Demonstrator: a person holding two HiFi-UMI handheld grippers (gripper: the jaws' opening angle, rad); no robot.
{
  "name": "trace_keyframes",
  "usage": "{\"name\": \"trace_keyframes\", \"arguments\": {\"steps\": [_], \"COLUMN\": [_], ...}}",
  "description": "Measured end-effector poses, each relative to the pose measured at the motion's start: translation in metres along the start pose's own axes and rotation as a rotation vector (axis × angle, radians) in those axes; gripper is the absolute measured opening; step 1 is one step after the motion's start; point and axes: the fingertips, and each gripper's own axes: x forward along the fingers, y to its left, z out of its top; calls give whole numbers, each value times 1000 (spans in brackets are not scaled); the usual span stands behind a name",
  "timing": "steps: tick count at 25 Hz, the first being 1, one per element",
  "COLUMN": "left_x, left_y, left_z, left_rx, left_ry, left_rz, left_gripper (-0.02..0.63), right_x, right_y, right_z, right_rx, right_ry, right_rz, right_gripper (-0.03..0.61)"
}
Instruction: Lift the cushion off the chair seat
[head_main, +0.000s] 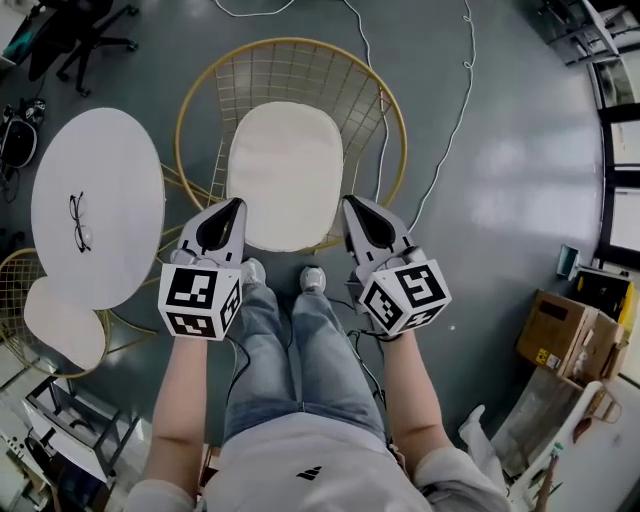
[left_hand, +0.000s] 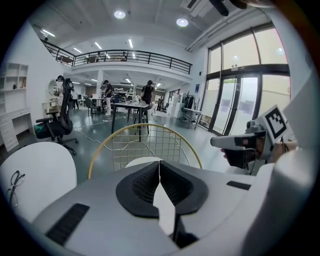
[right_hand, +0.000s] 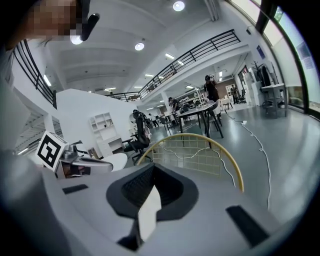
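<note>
A cream oval cushion (head_main: 285, 175) lies on the seat of a gold wire chair (head_main: 292, 44). My left gripper (head_main: 238, 206) is over the cushion's front left edge and my right gripper (head_main: 350, 204) is over its front right edge. Both are shut with nothing between the jaws, and I cannot tell whether either touches the cushion. In the left gripper view the shut left gripper (left_hand: 160, 166) points at the cushion (left_hand: 142, 161) and the wire backrest (left_hand: 145, 145), with the right gripper (left_hand: 245, 142) alongside. The right gripper view has the shut right gripper (right_hand: 152, 169), the backrest (right_hand: 200, 152) and the left gripper (right_hand: 85, 162).
A white round table (head_main: 95, 170) with glasses (head_main: 80, 222) stands to the left. Below it is a second gold chair with a cushion (head_main: 60, 320). Cables (head_main: 455, 100) run over the grey floor, and cardboard boxes (head_main: 570, 335) sit at the right. The person's shoes (head_main: 312, 278) stand at the chair's front.
</note>
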Motion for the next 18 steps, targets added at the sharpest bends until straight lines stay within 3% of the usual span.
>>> {"name": "trace_keyframes", "arguments": {"steps": [18], "left_x": [53], "left_y": [35], "left_z": [-69], "left_rx": [-22], "left_ry": [70], "left_rz": [-48], "left_gripper": [14], "right_x": [32], "right_y": [-33], "right_z": [-78], "right_rx": [69], "right_ry": [47], "right_rz": [-140], "right_gripper": [11]}}
